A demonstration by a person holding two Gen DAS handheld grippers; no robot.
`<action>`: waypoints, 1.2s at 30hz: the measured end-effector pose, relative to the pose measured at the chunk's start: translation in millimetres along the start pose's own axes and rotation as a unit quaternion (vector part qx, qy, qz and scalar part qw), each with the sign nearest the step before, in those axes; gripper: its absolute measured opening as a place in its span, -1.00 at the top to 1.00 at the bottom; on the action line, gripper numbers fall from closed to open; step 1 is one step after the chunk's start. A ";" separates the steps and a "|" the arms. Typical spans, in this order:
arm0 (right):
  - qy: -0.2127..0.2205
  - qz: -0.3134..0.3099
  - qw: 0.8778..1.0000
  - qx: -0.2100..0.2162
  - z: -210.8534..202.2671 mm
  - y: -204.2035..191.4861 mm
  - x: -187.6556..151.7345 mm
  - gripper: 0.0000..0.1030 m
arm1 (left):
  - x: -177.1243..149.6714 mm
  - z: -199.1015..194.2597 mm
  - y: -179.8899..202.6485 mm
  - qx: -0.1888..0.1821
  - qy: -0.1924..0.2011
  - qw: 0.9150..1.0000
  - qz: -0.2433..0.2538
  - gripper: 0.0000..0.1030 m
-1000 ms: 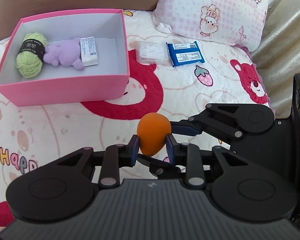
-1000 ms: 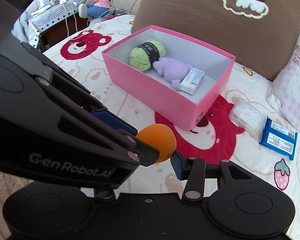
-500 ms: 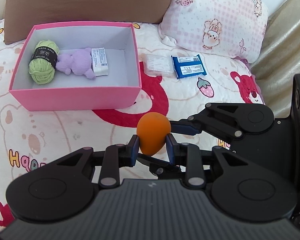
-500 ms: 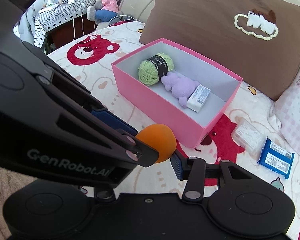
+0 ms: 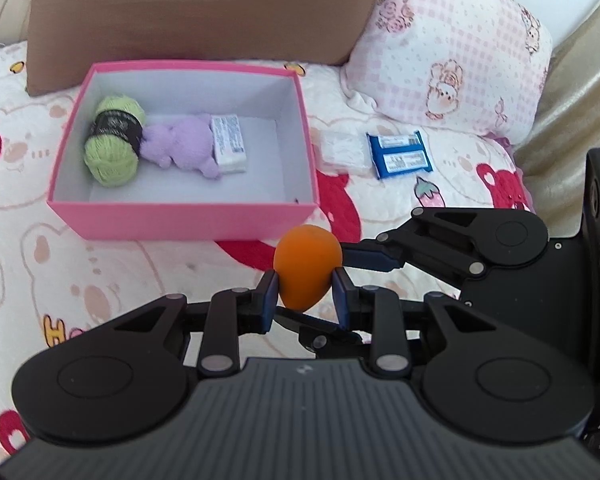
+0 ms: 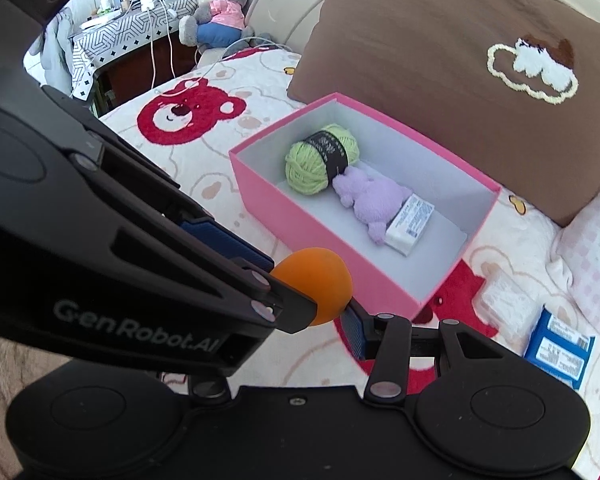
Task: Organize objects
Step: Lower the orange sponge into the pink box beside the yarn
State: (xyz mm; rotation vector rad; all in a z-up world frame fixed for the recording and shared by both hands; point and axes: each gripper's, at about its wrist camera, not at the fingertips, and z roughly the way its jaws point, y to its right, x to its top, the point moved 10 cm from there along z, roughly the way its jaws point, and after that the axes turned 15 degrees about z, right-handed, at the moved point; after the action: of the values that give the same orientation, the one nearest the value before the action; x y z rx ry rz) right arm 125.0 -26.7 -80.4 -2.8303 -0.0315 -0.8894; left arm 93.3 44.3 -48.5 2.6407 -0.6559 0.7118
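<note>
An orange ball (image 5: 307, 266) hangs above the bedspread in front of the pink box (image 5: 180, 218). My left gripper (image 5: 304, 300) is shut on its lower half, one blue pad on each side. My right gripper (image 6: 320, 314) reaches in from the right and is shut on the same ball (image 6: 316, 280). One of its fingers (image 5: 370, 260) touches the ball's right side and the other passes beneath. In the right wrist view the left gripper's body hides my right gripper's left finger. Inside the box lie green yarn (image 5: 114, 146), a purple plush (image 5: 184, 146) and a small white packet (image 5: 230, 142).
A clear plastic packet (image 5: 342, 152) and a blue snack packet (image 5: 400, 156) lie on the bedspread right of the box. A brown pillow (image 5: 188, 8) and a pink checked pillow (image 5: 452, 44) stand behind. A side table with plush toys (image 6: 216, 12) stands beyond the bed.
Both grippers have risen together with the orange ball held between them. The pink box now looks smaller and nearer the middle of the left view, and more of the pillows shows.
</note>
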 end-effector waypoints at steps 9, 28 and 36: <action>0.002 -0.007 1.000 -0.006 28.3 0.1 31.0 0.00 | 17.4 13.7 -38.7 0.010 0.008 1.000 -0.019 0.47; -0.005 0.039 0.999 0.012 120.5 23.2 107.2 0.00 | 72.7 71.2 -133.3 0.035 0.005 0.997 -0.065 0.49; 0.022 0.042 0.999 0.011 155.0 39.6 139.1 0.00 | 96.5 95.2 -163.5 0.060 0.043 0.995 -0.069 0.52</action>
State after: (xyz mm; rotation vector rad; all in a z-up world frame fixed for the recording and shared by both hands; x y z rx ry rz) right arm 329.8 -43.4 -132.5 -2.7689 0.0818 -0.9270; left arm 287.4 108.7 -105.6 2.7127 -0.4155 0.8436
